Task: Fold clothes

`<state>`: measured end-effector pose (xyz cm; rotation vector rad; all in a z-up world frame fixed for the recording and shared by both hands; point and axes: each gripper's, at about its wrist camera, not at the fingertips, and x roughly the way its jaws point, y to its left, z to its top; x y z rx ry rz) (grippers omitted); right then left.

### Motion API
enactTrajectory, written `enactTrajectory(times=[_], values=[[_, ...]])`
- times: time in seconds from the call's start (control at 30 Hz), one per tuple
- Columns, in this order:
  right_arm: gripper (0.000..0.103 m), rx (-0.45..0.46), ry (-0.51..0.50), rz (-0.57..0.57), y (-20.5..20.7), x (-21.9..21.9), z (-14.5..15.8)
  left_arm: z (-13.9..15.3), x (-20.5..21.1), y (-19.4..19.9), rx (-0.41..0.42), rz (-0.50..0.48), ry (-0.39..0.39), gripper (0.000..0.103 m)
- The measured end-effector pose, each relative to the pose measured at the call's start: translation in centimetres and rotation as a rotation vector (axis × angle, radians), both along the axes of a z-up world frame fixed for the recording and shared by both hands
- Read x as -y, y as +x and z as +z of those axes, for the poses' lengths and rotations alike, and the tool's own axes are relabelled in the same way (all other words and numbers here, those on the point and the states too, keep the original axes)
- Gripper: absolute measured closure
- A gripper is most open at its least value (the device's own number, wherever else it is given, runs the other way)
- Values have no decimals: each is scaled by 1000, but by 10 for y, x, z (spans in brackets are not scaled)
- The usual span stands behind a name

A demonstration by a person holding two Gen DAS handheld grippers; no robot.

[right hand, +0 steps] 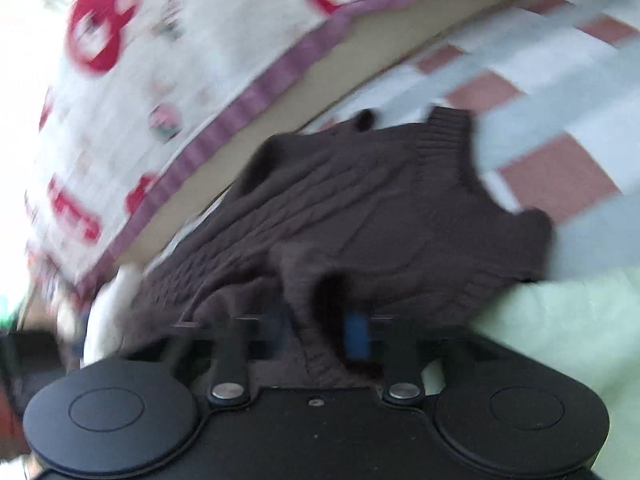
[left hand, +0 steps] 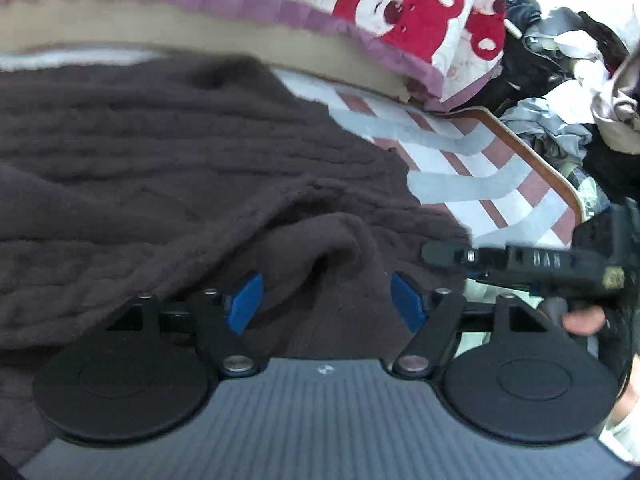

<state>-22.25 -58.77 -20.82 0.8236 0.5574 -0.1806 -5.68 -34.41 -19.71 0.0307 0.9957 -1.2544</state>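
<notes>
A bedroom in a home is shown. A bed is covered by a checked sheet (left hand: pixel 472 152) in white, grey-blue and dusty red. At its far side a folded quilt (left hand: pixel 400 4), printed with red cartoon bears and edged in purple, is laid. A curved wooden bed edge (left hand: pixel 532 152) is seen on the right, and past it a loose heap of clothes (left hand: pixel 560 60) in black, grey and white is piled. A dark brown knitted sweater (left hand: pixel 160 152) is spread on the sheet.
</notes>
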Motion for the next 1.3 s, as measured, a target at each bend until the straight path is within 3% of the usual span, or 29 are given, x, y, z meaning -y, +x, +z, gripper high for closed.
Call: enactTrajectory(times=[0.1, 0.13, 0.17, 0.2, 0.23, 0.3, 0.37, 0.43, 0.5, 0.57, 0.6, 0.67, 0.7, 0.8, 0.93, 1.0, 1.1, 1.2, 1.3], values=[[87, 50, -27, 25, -5, -6, 12, -14, -4, 1, -156, -9, -51, 27], [87, 79, -19, 28, -9, -5, 16, -18, -9, 0, -218, -16, -70, 32], [87, 110, 12, 26, -14, -3, 19, -23, -14, -1, -281, -24, -87, 62], [87, 142, 43, 24, -19, -1, 23, -28, -18, -2, -343, -32, -104, 79], [88, 169, 75, 12, -25, 2, 26, -24, -26, -8, -340, -33, -121, 89], [88, 197, 156, 9, -38, 11, 27, -15, -40, -20, -324, -33, -155, 90], [88, 156, 210, 35, -41, 18, 21, -6, -47, -33, -312, -43, -153, 90], [87, 29, 146, 27, -39, 16, 13, -4, -49, -45, -283, -65, -113, 90], [84, -71, 87, 31, -36, 11, 5, -8, -44, -56, -212, -93, -18, 89], [78, -72, 65, 24, -37, 4, 2, -15, -37, -65, -131, -97, 44, 89], [77, -65, 54, 16, -37, 0, 2, -16, -37, -66, -131, -89, 37, 88], [67, -45, 32, -5, -38, -6, 4, -11, -37, -64, -151, -65, -11, 71], [66, -34, 27, -18, -38, -8, 5, -8, -37, -62, -162, -55, -38, 67], [75, -80, -31, -66, -36, -14, 2, -8, -28, -60, -102, -44, 14, 69], [72, -180, -108, -108, -33, -27, 8, -7, -21, -63, -47, -61, 120, 69], [71, -217, -171, -80, -31, -33, 10, 3, -25, -67, -31, -61, 127, 69], [66, -259, -219, -38, -28, -37, 8, 25, -40, -69, 77, 2, 139, 62], [65, -239, -181, -59, -30, -31, 5, 50, -58, -64, 179, 86, 163, 56], [65, -215, -154, -59, -34, -27, 2, 67, -90, -42, 174, 217, 166, 51]])
